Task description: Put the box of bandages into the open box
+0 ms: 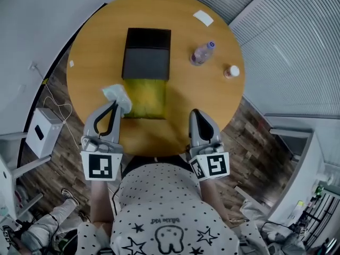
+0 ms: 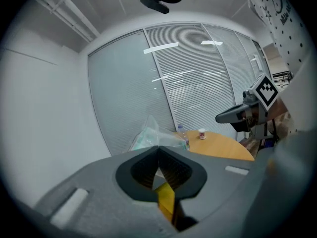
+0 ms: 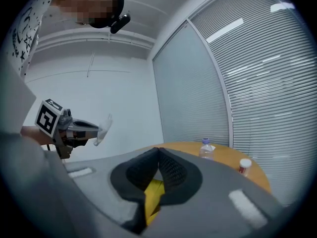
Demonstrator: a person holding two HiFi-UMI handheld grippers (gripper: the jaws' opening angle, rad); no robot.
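A person seated at a round wooden table (image 1: 95,47) holds a gripper in each hand, and the hands themselves are mostly hidden behind the marker cubes. The left gripper (image 1: 118,104) has its jaws pressed together on the bandage pack (image 1: 116,93), a pale green bundle in crinkled clear wrap that sticks out ahead of the tips. In the left gripper view the left gripper (image 2: 158,148) covers the pinched edge of the bandage pack (image 2: 151,135), and no print on the wrap can be read. The pack hangs over the near left corner of the open box (image 1: 151,97), whose yellow tray lies just ahead and to the right of that gripper, its black lid (image 1: 147,52) folded back beyond. How high the pack sits above the tray is hard to judge from overhead. The right gripper (image 1: 194,112) points across the table from the tray's other side, jaws closed with nothing between them. In its own view the right gripper (image 3: 158,150) shows only a strip of yellow through the gap below the pads, too cropped to identify. Well ahead of it stand a water bottle (image 1: 202,53) and a small white-capped bottle (image 1: 231,71). A white card (image 1: 203,18) lies at the far rim.
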